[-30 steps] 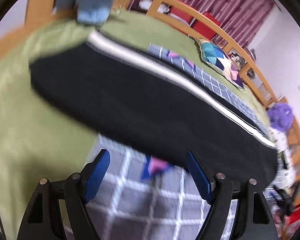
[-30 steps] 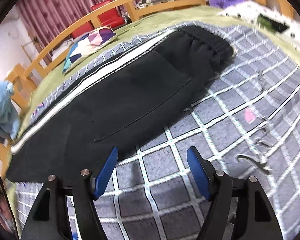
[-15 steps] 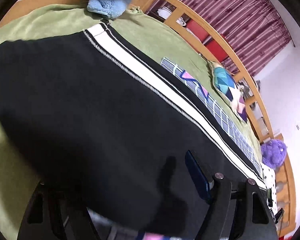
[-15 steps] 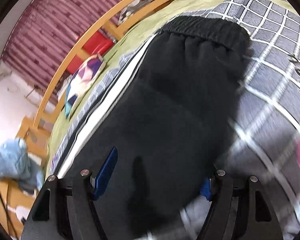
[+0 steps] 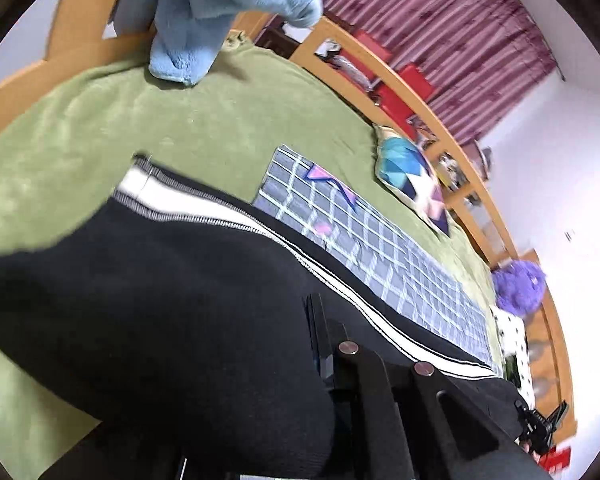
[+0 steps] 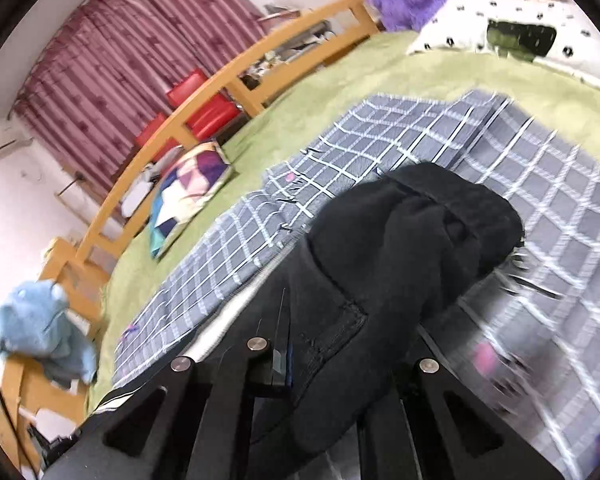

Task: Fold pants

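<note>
The bed (image 5: 80, 148), spread with green cover and checked blanket (image 6: 400, 128) inside a wooden rail (image 6: 220, 84), carried the black pants (image 5: 160, 300). My left gripper (image 5: 320, 344) and right gripper (image 6: 300, 360) had jaws clamped on their near edge, raised, presumably to fold it over.

Black pants (image 5: 160, 300) with a white side stripe; grey blanket (image 6: 380, 128) checked white; green bed cover (image 5: 220, 120); maroon curtain (image 6: 140, 52).
</note>
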The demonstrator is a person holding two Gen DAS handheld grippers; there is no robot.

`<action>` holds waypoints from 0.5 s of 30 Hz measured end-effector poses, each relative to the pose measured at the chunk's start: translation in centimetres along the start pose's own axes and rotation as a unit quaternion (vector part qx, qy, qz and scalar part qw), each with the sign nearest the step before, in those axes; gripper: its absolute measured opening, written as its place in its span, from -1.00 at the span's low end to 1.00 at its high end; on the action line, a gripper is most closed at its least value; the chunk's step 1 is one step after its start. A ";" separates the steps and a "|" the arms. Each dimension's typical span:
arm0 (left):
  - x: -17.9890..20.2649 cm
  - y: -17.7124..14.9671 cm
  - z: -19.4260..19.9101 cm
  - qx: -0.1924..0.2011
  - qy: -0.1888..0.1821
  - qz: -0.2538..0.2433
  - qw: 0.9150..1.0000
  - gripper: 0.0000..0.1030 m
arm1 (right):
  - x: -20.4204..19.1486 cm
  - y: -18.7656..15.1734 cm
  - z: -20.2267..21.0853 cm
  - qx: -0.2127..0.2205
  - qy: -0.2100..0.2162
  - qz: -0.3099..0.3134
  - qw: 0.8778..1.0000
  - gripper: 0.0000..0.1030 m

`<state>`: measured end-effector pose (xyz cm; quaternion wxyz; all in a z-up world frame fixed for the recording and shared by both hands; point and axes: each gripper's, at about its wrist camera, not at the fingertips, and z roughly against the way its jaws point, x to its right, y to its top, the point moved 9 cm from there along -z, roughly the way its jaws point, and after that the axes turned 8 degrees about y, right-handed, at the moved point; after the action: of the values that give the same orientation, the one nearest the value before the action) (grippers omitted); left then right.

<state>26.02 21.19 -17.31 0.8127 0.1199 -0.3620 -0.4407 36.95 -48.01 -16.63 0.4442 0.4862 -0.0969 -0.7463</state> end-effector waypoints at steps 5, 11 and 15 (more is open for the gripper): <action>-4.3 -7.7 3.9 -0.036 0.022 -0.015 0.999 -0.82 | 2.9 -4.5 7.1 -0.049 -0.034 0.035 0.998 -0.84; -7.5 -13.8 1.1 -0.071 0.118 -0.061 0.989 -0.58 | 11.0 -14.1 7.6 -0.128 -0.053 -0.011 0.990 -0.46; -7.1 -14.3 3.7 -0.064 0.183 -0.107 0.975 0.28 | 12.2 -15.9 10.6 -0.091 -0.053 -0.007 0.994 -0.08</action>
<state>11.95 19.02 -25.44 0.8191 0.1845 -0.1637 -0.5179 17.70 -50.90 -28.23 0.4753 0.4041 -0.0482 -0.7800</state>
